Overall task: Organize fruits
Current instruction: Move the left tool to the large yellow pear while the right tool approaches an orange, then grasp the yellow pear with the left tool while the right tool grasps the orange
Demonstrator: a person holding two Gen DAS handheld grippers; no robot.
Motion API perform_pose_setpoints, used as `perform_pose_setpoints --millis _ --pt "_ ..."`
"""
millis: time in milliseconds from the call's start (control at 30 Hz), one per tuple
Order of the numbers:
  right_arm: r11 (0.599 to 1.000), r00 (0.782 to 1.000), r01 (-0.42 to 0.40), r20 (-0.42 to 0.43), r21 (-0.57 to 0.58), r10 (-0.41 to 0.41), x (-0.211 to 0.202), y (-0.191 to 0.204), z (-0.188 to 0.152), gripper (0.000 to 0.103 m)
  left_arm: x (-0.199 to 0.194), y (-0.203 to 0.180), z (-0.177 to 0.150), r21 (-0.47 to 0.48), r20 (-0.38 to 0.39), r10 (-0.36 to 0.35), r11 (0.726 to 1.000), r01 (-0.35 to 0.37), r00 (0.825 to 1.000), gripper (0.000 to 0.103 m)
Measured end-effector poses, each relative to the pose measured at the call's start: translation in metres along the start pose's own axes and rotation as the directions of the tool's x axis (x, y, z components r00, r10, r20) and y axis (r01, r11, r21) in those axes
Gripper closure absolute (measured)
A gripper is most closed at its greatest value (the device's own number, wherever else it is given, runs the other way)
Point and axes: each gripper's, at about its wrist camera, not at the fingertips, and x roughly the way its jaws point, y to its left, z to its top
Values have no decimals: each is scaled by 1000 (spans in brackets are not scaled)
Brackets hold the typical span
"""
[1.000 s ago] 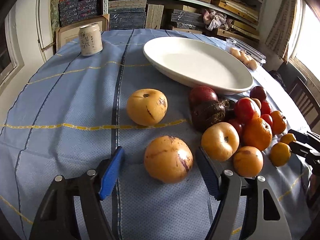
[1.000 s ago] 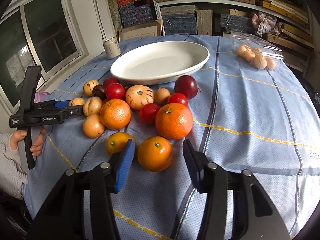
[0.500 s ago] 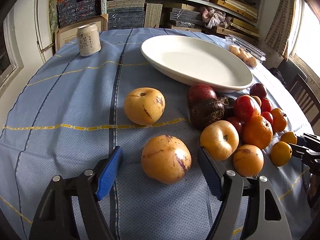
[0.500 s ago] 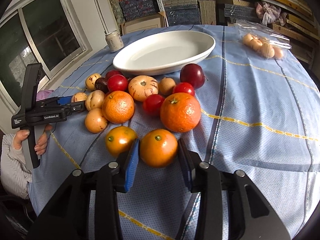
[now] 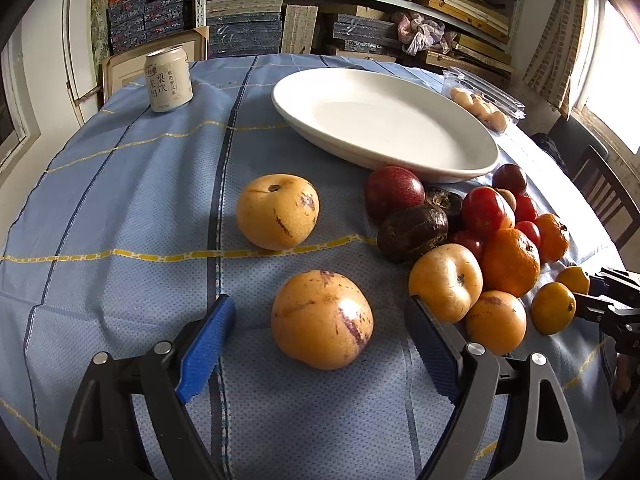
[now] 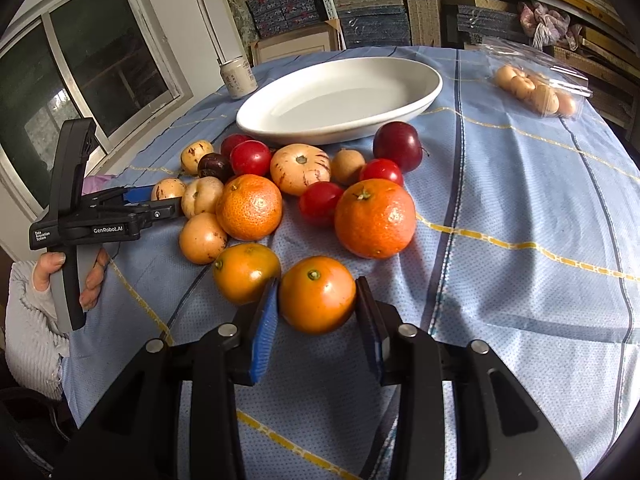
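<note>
Clearly, the right gripper point(image 6: 316, 316) clamps a small orange point(image 6: 317, 294) whose round skin could slip, while the left gripper's point(image 5: 320, 344) fingers point(image 5: 206, 344) are opening wide around a yellow melon point(image 5: 322, 320).

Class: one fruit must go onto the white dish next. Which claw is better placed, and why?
Right. The right claw already grips a small orange; the left claw is opening around a yellow fruit, pads clear.

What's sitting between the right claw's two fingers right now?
A small orange, seen in the right wrist view. Both pads of the right claw press on it.
</note>
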Motion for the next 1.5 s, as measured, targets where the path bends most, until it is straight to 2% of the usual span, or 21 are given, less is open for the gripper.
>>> perform_pose_setpoints --millis 67,133,200,500,667,733,800,900,1033,1100,1200,1367,1500 --pt "1000 1000 -2 0 1 2 0 0 0 66 -1 -1 0 -6 5 12 1000 -12 1000 22" --pt "1000 1000 -2 0 2 2 0 1 0 66 -3 0 0 -14 16 24 1000 -24 1000 48" --pt "1000 1000 -4 0 3 4 0 1 -1 66 -5 1 0 -19 22 5 1000 -5 1000 58" --pt "1000 1000 2 11 22 -2 -2 -3 -1 66 -8 4 -2 -37 36 -17 999 18 999 58" --pt "999 998 26 59 34 -28 -14 -7 -1 66 -23 -2 -2 -8 100 32 999 -31 994 58" --pt "999 997 15 73 43 -19 -24 -9 4 66 -30 -5 7 -1 119 24 1000 -24 993 58" --pt "999 995 26 96 31 -29 -38 -7 18 66 -36 -10 23 15 131 17 1000 -19 991 58" --pt "998 983 53 178 -24 -48 -66 5 65 66 -46 -17 61 31 165 11 999 -17 986 58" --pt "997 965 51 262 -65 -32 -73 20 126 66 -43 -23 112 17 207 9 1000 -13 978 58" --pt "996 958 70 283 -60 -51 -57 18 154 66 -30 -23 131 1 206 25 1000 -26 978 58" --pt "998 969 64 239 4 -63 -1 -2 184 66 7 -18 151 -40 157 51 998 -45 986 58" --pt "993 987 117 106 23 -119 77 -26 188 66 55 -17 156 -39 71 50 998 -47 996 58" --pt "989 988 146 48 35 -148 102 -40 180 66 78 -21 153 -4 22 52 999 -52 998 58"
